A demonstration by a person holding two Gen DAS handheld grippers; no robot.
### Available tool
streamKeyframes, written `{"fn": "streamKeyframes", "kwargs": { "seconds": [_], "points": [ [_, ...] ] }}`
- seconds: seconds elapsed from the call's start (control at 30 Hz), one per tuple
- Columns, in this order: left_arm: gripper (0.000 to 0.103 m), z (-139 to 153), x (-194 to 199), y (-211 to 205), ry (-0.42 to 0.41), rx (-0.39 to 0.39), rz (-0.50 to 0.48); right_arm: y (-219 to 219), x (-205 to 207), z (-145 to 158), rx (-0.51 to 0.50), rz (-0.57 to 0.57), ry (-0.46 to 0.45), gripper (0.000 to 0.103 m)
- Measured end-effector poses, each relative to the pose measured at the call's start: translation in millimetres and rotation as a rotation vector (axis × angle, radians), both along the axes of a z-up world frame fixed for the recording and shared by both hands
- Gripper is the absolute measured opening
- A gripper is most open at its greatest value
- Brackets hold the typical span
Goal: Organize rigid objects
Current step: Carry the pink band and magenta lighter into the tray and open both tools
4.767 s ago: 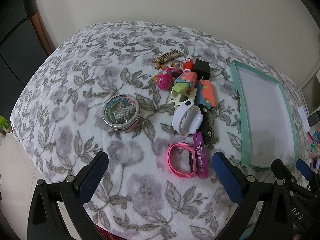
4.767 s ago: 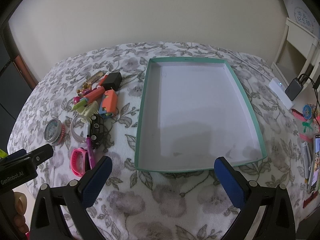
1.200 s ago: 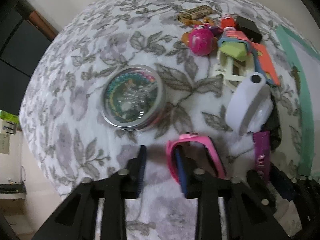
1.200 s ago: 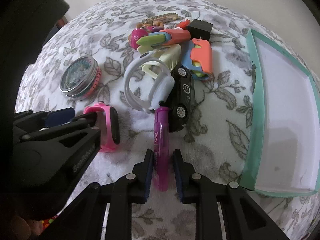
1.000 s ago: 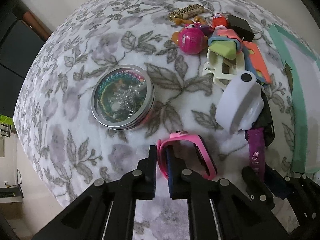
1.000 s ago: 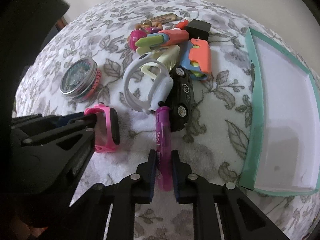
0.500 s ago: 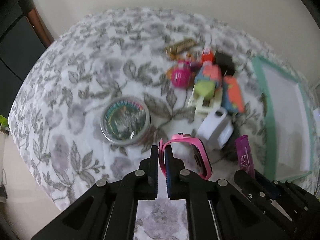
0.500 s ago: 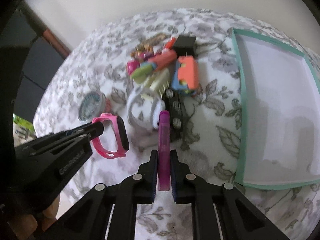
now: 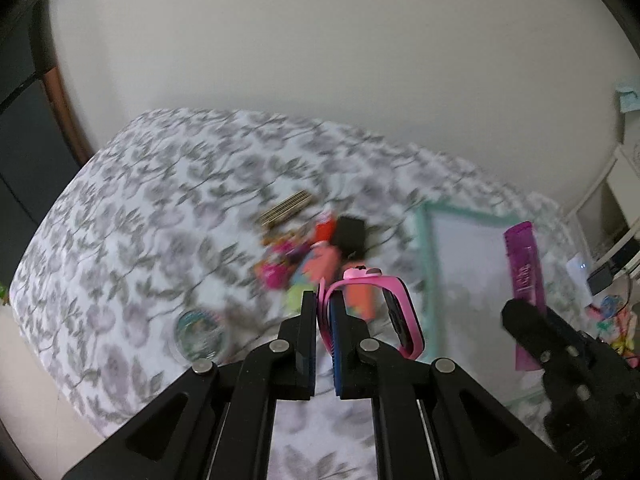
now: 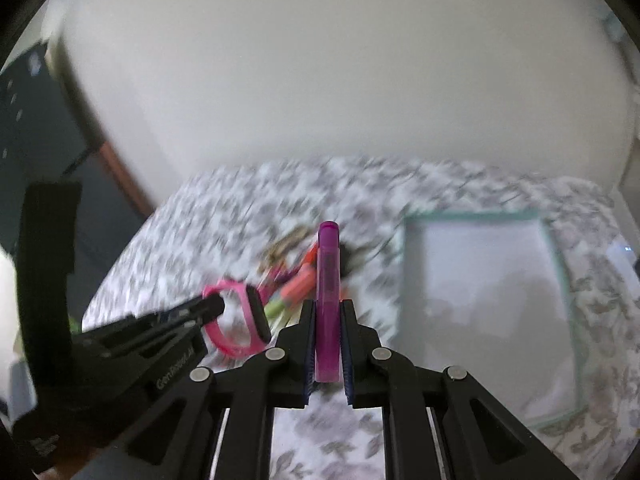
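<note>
My left gripper (image 9: 322,300) is shut on the strap of a pink watch (image 9: 394,312), which hangs in the air above the flowered cloth. My right gripper (image 10: 328,308) is shut on a purple tube (image 10: 328,280) that sticks out forward between its pads. Each view shows the other tool too: the purple tube (image 9: 524,268) at the right in the left wrist view, the pink watch (image 10: 240,320) at the left in the right wrist view. The green-rimmed white tray (image 10: 560,272) lies on the cloth to the right, blurred. The pile of small toys (image 9: 316,260) lies blurred on the cloth beyond the watch.
A round tin (image 9: 198,334) lies on the flowered cloth (image 9: 160,220) left of the pile. A pale wall stands behind the table. White shelves and small clutter (image 9: 608,280) stand off the table's right side. A dark doorway is at the left.
Both grippers have risen from the cloth, carrying the pink watch and the purple tube up with them. The views have tilted up toward the wall, and the scene is blurred by motion.
</note>
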State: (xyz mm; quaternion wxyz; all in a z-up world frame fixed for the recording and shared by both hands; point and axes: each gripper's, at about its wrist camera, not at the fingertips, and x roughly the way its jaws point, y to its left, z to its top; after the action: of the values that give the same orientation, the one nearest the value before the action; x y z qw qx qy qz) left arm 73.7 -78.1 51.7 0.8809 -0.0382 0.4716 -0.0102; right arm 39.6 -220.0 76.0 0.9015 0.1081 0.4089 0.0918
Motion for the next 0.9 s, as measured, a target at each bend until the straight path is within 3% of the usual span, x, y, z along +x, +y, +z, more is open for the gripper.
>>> {"fn": "streamKeyframes", "kwargs": {
  "seconds": [0.17,0.43,0.9],
  "points": [
    [0.006,8.2,18.8,-42.5,-0.022,0.010,-0.060,-40.7,14.4,14.3,0.007,-0.134,-0.037,0.012],
    [0.006,10.9,47.6,-95.1,-0.053,0.004,-0.117,-98.5,44.5,17.8,0.013,-0.252,-0.075,0.012],
    [0.006,-59.7,83.4,-157.2,0.004,0.069,-0.205,-177.6,84.5,-53.7,-0.017,-0.363,0.078,0.012]
  ]
}}
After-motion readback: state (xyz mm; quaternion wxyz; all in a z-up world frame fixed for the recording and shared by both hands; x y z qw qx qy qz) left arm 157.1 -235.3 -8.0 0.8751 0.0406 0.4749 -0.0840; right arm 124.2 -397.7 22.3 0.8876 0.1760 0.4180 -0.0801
